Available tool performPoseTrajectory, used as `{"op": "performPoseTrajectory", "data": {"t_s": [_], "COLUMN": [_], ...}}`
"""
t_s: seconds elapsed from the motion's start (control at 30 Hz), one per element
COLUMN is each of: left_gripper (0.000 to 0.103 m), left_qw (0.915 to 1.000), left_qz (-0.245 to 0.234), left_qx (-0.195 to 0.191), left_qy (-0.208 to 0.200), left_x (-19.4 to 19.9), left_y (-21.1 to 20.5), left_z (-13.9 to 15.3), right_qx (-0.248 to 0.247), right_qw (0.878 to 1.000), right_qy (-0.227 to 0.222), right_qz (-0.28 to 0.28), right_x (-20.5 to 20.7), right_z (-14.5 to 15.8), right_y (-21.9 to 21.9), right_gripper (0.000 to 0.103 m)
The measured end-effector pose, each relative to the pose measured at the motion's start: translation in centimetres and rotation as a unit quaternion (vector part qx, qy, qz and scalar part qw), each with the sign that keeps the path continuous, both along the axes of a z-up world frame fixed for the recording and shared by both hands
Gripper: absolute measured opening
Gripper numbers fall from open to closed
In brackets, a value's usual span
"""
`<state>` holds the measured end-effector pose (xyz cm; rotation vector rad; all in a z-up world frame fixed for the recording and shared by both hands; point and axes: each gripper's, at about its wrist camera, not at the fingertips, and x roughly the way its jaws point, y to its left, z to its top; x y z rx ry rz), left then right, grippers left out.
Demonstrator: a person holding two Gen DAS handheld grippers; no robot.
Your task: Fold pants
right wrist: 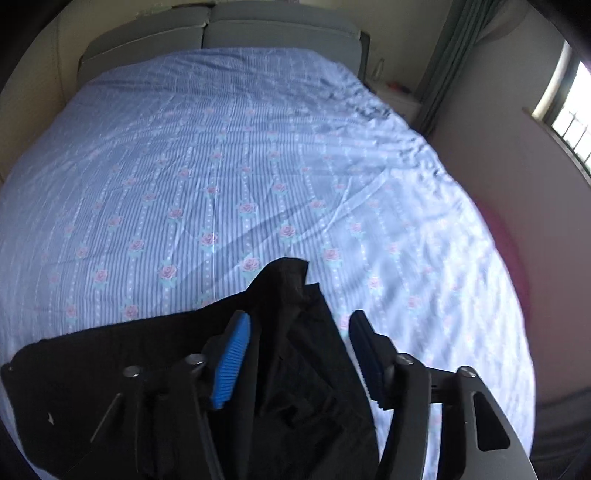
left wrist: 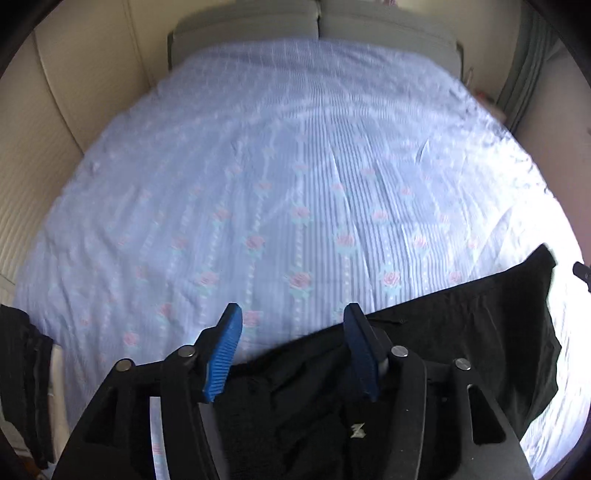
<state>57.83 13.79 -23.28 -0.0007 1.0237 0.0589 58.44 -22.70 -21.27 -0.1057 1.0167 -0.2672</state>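
Note:
Black pants (left wrist: 461, 332) lie at the near edge of a bed with a blue striped rose-print sheet (left wrist: 280, 155). In the left wrist view they stretch from under my left gripper (left wrist: 291, 321) toward the right. The left gripper is open, its blue pads above the pants' near edge. In the right wrist view the pants (right wrist: 122, 354) spread to the left, with a raised crumpled end (right wrist: 288, 277) in front of my right gripper (right wrist: 299, 328). The right gripper is open, its jaws either side of that raised cloth, not closed on it.
A grey headboard (right wrist: 221, 26) stands at the far end of the bed (right wrist: 258, 147). Dark clothes (left wrist: 22, 369) hang at the left edge. A curtain (right wrist: 443, 55), a nightstand (right wrist: 402, 99) and a window (right wrist: 569, 110) are on the right.

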Motion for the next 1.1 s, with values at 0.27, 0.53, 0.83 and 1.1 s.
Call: {"op": "performPoseTrajectory", "data": {"t_s": [0.27, 0.53, 0.83, 1.1], "left_gripper": [0.062, 0.042, 0.042, 0.012], "left_qw": [0.9985, 0.987, 0.982, 0.9783], "left_qz": [0.008, 0.016, -0.008, -0.004], "left_qx": [-0.053, -0.141, -0.178, -0.191], "left_qy": [0.012, 0.076, 0.064, 0.08], "left_x": [-9.7, -11.1, -4.1, -3.4], "left_y": [5.1, 7.1, 8.8, 9.8], "left_z": [-0.9, -7.5, -9.0, -9.9], "right_qx": [0.041, 0.105, 0.139, 0.139], "right_qw": [0.998, 0.99, 0.987, 0.986], "right_qy": [-0.032, 0.092, 0.076, 0.085], "right_qz": [0.047, 0.028, 0.018, 0.033], "right_x": [-13.9, -20.0, -16.7, -16.6], "right_z": [2.6, -4.5, -3.9, -3.9], "right_y": [6.4, 10.1, 13.9, 16.7], "right_gripper": [0.073, 0.073, 0.073, 0.073]}}
